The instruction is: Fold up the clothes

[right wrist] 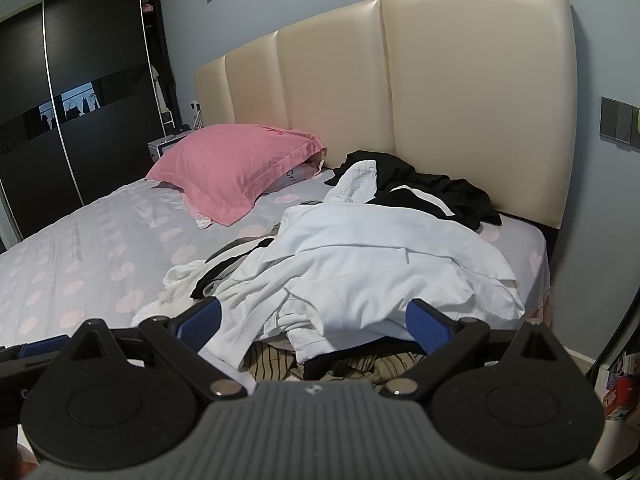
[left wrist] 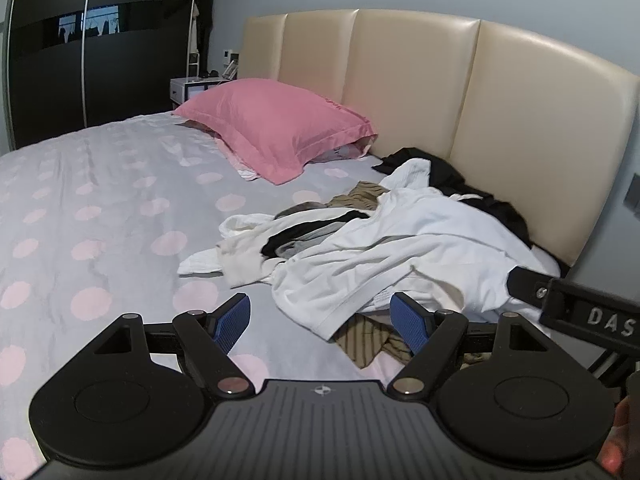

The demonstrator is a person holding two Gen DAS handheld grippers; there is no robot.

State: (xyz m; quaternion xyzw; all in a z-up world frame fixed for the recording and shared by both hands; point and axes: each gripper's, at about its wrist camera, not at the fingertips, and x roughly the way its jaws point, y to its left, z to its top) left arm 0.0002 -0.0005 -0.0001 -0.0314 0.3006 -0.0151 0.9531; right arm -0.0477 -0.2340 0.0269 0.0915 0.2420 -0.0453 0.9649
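A heap of crumpled clothes lies on the bed near the headboard. On top is a large white garment [left wrist: 400, 248] [right wrist: 380, 264], with black clothes [left wrist: 452, 180] [right wrist: 432, 192] behind it and a tan striped piece [left wrist: 368, 340] [right wrist: 276, 364] under its near edge. My left gripper [left wrist: 322, 324] is open, its blue pads on either side of the white garment's hem. My right gripper [right wrist: 316, 324] is also open, hovering at the near edge of the white garment. Nothing is held by either. Part of the right gripper [left wrist: 580, 312] shows at the right of the left wrist view.
The bed has a grey sheet with pink dots [left wrist: 100, 216] [right wrist: 80, 264], flat on the left. A pink pillow [left wrist: 276, 128] [right wrist: 236, 168] leans by the beige padded headboard [left wrist: 400, 88] [right wrist: 460, 92]. A dark wardrobe [left wrist: 100, 52] and a nightstand [left wrist: 192, 88] stand behind.
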